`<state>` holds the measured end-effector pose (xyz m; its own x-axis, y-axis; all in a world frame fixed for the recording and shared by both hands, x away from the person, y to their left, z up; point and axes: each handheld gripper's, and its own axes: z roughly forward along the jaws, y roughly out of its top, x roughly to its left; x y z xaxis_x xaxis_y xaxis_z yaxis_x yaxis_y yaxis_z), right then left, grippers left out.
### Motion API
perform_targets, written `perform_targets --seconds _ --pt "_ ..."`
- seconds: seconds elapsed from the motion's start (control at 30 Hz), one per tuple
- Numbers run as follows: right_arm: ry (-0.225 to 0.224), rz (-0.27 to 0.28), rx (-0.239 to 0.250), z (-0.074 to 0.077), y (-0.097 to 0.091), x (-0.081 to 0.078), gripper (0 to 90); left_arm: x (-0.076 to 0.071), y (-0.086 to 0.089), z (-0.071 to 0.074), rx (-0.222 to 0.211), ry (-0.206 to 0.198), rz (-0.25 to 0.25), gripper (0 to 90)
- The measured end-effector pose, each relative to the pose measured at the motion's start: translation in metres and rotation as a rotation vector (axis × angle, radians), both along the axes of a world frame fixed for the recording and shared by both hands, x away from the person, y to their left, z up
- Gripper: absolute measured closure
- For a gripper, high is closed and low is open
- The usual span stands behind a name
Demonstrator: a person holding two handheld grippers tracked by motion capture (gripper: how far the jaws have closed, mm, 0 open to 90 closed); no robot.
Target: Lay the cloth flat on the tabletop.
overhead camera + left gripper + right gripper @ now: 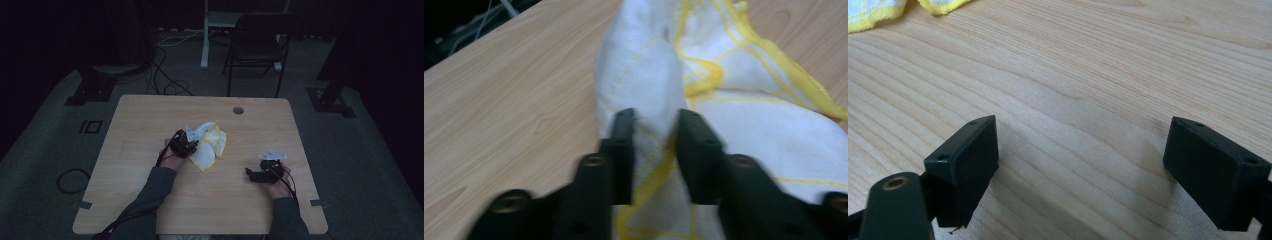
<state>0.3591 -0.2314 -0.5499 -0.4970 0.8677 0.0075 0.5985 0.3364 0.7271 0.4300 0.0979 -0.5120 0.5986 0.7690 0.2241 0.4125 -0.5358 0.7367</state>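
A white cloth with yellow edging [211, 144] lies crumpled near the middle of the wooden table [150, 120]. My left gripper [191, 146] sits at the cloth's left edge. In the left gripper view a raised fold of the cloth [649, 75] fills the gap between the two black jaws, and my left gripper [656, 120] is shut on it. My right gripper [254, 175] rests low at the right front of the table, apart from the cloth. Its jaws stand wide open over bare wood [1083, 145], and the cloth's yellow edge [868, 12] shows far off at top left.
A round cable hole [238, 110] is set in the table near its far edge. Beyond the table stand a dark chair [260, 45] and a white desk leg [204, 40], with cables [165, 75] on the floor. The room is dim.
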Motion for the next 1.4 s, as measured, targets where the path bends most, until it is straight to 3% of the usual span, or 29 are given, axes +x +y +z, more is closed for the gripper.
perform_targets --seconds 0.1,0.3,0.43,0.57,0.83,0.93,1.17,1.2,1.33,1.4 --pt "-0.001 0.001 0.0 0.0 0.0 0.0 14.4 0.003 0.007 0.007 -0.036 0.008 0.007 83.9" --pt "0.0 0.001 0.0 0.0 0.0 0.0 14.4 0.007 0.022 0.023 -0.163 0.021 0.043 86.0" --pt "0.0 0.001 0.0 0.0 0.0 0.0 14.4 0.011 0.034 0.026 -0.205 0.035 0.082 86.2" --pt "-0.001 0.002 0.0 0.0 0.0 0.0 14.4 0.017 0.05 0.019 -0.213 0.074 0.141 86.1" --pt "-0.001 0.002 -0.001 0.0 0.0 0.0 14.4 0.025 0.073 -0.009 -0.183 0.158 0.223 83.2" --pt "-0.001 0.003 -0.001 0.0 0.0 0.0 14.4 0.024 0.08 -0.015 -0.184 0.167 0.257 78.3" --pt "-0.001 0.002 -0.001 0.0 0.0 0.0 14.4 0.01 0.079 -0.006 -0.204 0.114 0.213 73.3" --pt "0.0 0.002 -0.001 0.0 0.0 0.0 14.4 0.004 0.074 -0.001 -0.198 0.095 0.178 73.3" --pt "-0.001 0.002 0.0 0.0 0.0 0.0 14.4 -0.002 0.06 0.0 -0.182 0.074 0.122 71.0" --pt "-0.001 0.002 0.0 0.0 0.0 0.0 14.4 -0.003 0.054 -0.001 -0.177 0.078 0.096 70.6"
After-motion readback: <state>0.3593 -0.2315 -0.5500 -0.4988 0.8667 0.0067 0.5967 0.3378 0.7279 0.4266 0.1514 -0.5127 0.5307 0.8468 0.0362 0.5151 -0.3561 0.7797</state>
